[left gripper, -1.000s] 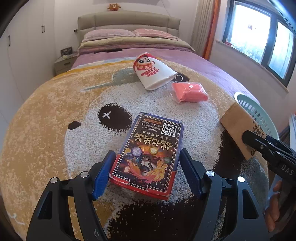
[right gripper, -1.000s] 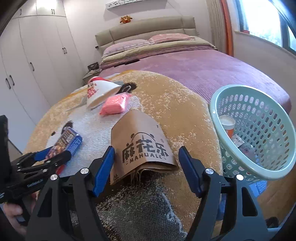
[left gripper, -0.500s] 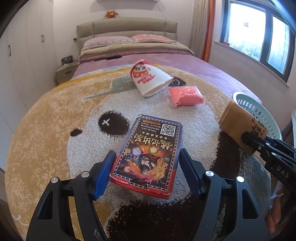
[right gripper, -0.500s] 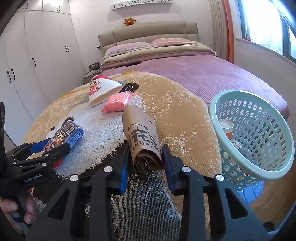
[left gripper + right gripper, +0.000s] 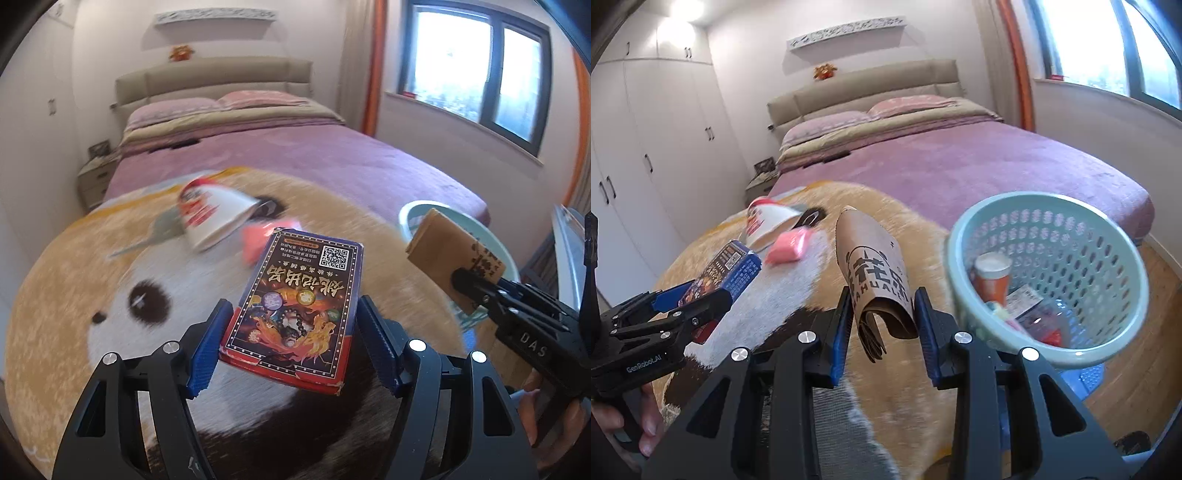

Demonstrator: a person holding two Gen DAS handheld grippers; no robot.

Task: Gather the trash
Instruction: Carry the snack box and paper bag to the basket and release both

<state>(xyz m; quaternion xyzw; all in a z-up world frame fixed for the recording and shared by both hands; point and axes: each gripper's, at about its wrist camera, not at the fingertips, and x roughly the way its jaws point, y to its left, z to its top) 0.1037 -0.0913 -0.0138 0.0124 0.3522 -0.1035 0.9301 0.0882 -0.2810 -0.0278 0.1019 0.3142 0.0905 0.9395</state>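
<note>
- With both loads off the rug, the step in hand is the carry to the mint basket (image 5: pixel 1049 236) on the right, then the drop.
- My left claw (image 5: pixel 291 339) is clamped on the printed card box (image 5: pixel 299 306), pads on its two long sides, box tilted up and away from me.
- My right claw (image 5: pixel 882 321) is squeezed on the brown paper bag (image 5: pixel 875 273); the bag has curled into a roll between the pads, its near end hanging loose below them.
- The basket sits just right of the bag, rim near level with it; a can and some wrappers already lie inside.
- Right first, I'd say: it's closest. Get the bag's loose end over the rim before letting go, or it may catch on the edge and tip out.
- The box is held only near its lower end, so I'd swing it slow and keep it from pivoting in the pads.
- Don't cross the claws at the rim; left waits till right clears.
- Left on the rug (image 5: pixel 74 295): white paper cup (image 5: pixel 768 221) and pink packet (image 5: pixel 790 245), far side, lying close together. Those come next.
</note>
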